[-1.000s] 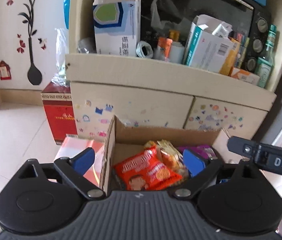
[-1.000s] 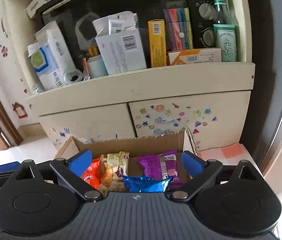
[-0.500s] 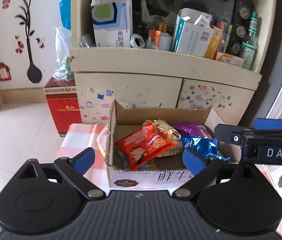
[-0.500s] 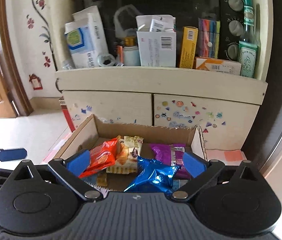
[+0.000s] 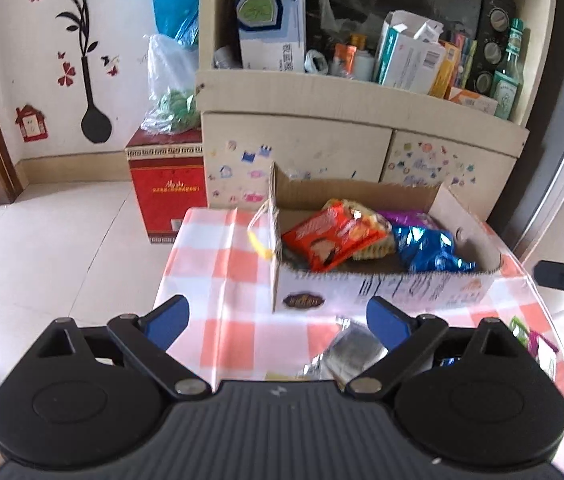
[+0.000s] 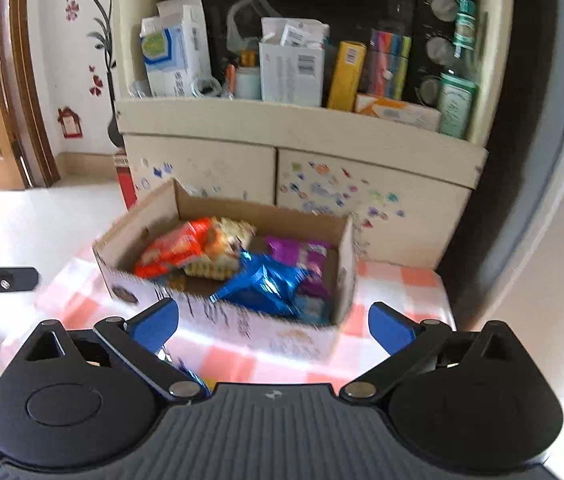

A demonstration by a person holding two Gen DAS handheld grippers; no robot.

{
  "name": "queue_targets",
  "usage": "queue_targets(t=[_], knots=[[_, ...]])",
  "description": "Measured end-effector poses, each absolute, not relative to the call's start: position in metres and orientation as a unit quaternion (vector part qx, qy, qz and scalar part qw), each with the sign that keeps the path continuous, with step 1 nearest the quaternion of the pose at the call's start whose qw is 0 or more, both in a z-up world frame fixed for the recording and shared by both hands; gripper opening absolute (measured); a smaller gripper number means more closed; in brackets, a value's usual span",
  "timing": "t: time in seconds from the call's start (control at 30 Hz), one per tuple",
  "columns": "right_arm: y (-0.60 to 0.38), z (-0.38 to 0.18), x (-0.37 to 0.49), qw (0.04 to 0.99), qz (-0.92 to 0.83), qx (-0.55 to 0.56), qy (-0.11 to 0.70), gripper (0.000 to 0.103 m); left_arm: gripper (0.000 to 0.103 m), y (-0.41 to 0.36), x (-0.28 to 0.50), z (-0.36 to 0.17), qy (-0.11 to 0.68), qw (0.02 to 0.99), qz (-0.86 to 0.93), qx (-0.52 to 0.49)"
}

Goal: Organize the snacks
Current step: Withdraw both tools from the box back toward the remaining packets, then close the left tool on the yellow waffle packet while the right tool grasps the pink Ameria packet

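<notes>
Both our tools, left tool (image 5: 278, 316) and right tool (image 6: 274, 320), gape empty, short of the cardboard box (image 5: 381, 292) on the checked counter (image 5: 210, 248). Packets already fill the box; we judge the next move is picking a loose silver wrapper (image 5: 345, 354) near the left tool.

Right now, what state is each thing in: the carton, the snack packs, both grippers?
Cardboard box: open-topped, upright on the checked tablecloth.
Red snack pack: inside the box, lying on other packs.
Blue foil pack: inside the box.
Purple pack: inside the box, at the back.
Silver packet: loose on the cloth, outside the box.
Left gripper: jaws open, empty.
Right gripper: jaws open, empty.
</notes>
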State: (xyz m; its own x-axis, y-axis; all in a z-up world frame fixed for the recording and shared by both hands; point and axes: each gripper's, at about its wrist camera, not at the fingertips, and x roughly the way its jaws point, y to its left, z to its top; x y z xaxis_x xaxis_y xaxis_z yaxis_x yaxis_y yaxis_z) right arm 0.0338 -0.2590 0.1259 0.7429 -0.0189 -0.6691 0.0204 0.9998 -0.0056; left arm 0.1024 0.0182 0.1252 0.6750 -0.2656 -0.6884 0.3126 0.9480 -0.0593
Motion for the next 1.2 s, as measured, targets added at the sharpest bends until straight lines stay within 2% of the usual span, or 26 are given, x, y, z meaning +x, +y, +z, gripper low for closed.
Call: queue_targets(t=[0.47,0.77,1.2], knots=[[-0.310,0.107,-0.006,0.911,-0.064,0.072,0.402,0.103,0.097,0.030,0.062,0.099,0.401,0.897,-0.171,0.067],[-0.339,0.062,-0.007,0.859,-0.100,0.128,0.486,0.103,0.097,0.022,0.062,0.076,0.434,0.878,-0.181,0.086],[-0.346,0.029,0.005,0.817,-0.150,0.185,0.525,0.103,0.097,0.012,0.073,0.048,0.462,0.864,-0.176,0.095]])
